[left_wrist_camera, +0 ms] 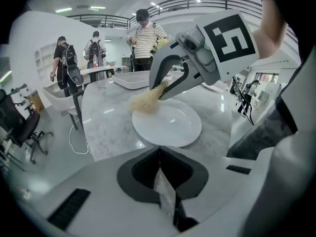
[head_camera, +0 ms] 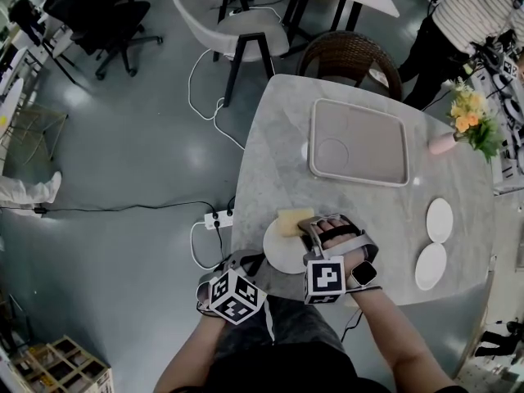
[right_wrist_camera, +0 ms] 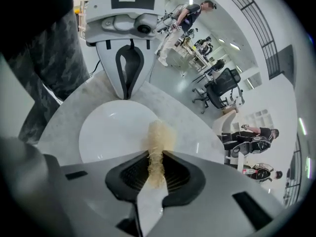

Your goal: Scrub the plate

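A white plate [head_camera: 278, 256] lies at the near left edge of the marble table [head_camera: 274, 162]. My right gripper [head_camera: 309, 229] is shut on a yellow sponge [head_camera: 292, 219], which rests on the plate's far rim. In the right gripper view the sponge [right_wrist_camera: 159, 137] sticks out from between the jaws onto the plate [right_wrist_camera: 113, 132]. My left gripper [head_camera: 250, 260] is shut with nothing between its jaws, and its tips sit at the plate's near rim [left_wrist_camera: 168, 125]. The left gripper view shows the right gripper [left_wrist_camera: 160, 90] pressing the sponge [left_wrist_camera: 143, 100] down on the plate.
A beige tray [head_camera: 368, 146] sits at the table's far middle. Two small white plates [head_camera: 440, 219] [head_camera: 431, 266] lie at the right, and a flower vase [head_camera: 458, 129] stands beyond them. A wicker chair [head_camera: 348, 56] stands behind the table. A power strip [head_camera: 219, 217] lies on the floor at the left.
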The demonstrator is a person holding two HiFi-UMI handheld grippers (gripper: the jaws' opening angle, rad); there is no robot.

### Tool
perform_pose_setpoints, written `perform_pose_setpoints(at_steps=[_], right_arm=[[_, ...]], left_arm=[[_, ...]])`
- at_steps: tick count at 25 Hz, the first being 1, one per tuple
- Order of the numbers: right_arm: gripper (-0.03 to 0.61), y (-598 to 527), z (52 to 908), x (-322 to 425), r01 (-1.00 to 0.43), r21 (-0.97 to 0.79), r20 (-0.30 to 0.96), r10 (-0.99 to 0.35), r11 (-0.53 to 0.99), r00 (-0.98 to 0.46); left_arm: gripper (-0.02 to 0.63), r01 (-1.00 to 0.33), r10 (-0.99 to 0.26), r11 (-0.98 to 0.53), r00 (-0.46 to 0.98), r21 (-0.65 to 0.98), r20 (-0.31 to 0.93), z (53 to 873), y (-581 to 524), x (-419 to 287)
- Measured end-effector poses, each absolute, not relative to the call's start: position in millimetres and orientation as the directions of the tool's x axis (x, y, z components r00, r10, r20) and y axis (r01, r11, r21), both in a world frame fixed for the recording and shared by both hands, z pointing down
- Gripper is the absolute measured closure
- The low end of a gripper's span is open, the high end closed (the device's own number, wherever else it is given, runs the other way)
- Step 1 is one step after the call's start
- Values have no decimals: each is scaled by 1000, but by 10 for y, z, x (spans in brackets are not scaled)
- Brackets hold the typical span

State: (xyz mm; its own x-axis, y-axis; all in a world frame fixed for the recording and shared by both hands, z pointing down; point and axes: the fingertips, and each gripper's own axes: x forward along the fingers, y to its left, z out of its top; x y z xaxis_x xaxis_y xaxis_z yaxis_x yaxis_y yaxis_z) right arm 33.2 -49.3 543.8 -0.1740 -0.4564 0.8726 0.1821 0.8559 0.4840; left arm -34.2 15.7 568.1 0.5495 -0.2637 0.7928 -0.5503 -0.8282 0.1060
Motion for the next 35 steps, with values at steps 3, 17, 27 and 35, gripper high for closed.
perform_pose_setpoints(at_steps=[3, 17, 27, 35], right_arm=[[508, -433, 5443, 495, 160, 473, 879, -453, 866, -150], [508, 168, 5460, 857, 147, 396, 916, -380, 906, -125], [508, 581, 5404, 682, 203, 310, 944, -277, 929, -177], [508, 671, 5417, 400, 289, 276, 951, -218, 916, -217]], left_arm=[[600, -550, -263, -829, 548, 105, 794, 5673, 170, -348], [600, -545, -258, -832, 548, 105, 795, 5682, 168, -329], [600, -548, -256, -829, 548, 110, 797, 5659, 189, -310], [600, -548, -254, -829, 548, 112, 797, 5680, 205, -310]])
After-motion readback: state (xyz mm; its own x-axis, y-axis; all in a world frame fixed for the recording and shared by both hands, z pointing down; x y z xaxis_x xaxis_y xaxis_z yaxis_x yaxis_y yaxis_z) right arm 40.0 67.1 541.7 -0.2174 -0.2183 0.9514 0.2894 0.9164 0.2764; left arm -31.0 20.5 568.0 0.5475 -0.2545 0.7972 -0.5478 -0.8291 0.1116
